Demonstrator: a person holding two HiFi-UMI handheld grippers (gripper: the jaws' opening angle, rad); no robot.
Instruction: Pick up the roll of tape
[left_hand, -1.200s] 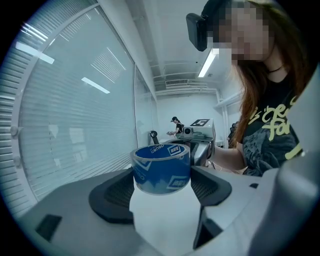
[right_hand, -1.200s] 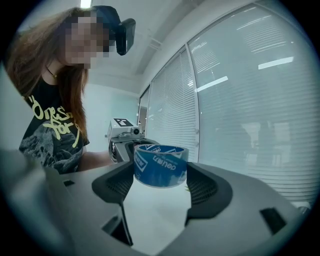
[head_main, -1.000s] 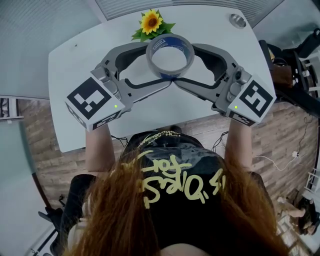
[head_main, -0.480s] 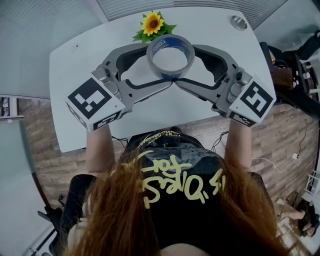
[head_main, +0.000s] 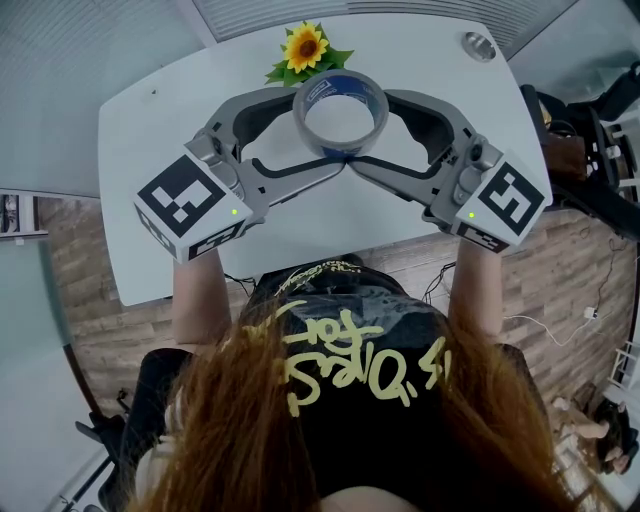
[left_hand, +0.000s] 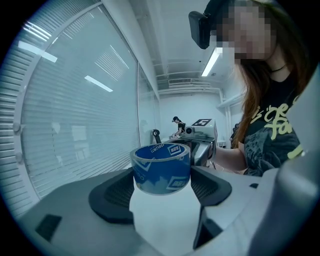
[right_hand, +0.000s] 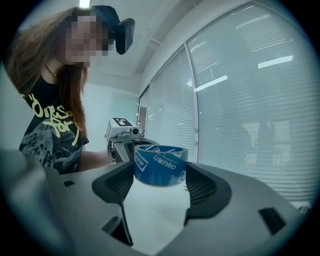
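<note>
Tape roll (head_main: 340, 80) (blue) between left tongs (left_hand: 162, 181) and right tongs (right_hand: 160, 176)

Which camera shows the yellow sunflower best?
The head view. It looks down on the whole sunflower, petals and leaves, just beyond the roll of tape. The right gripper view shows only a green sliver, maybe a leaf, beside the tape. The left gripper view shows none of it.

The roll of tape (head_main: 341, 77) sits between my left gripper (head_main: 305, 135) and right gripper (head_main: 378, 135) near the table's (head_main: 150, 130) far edge; a sunflower (head_main: 305, 45) lies just behind.
</note>
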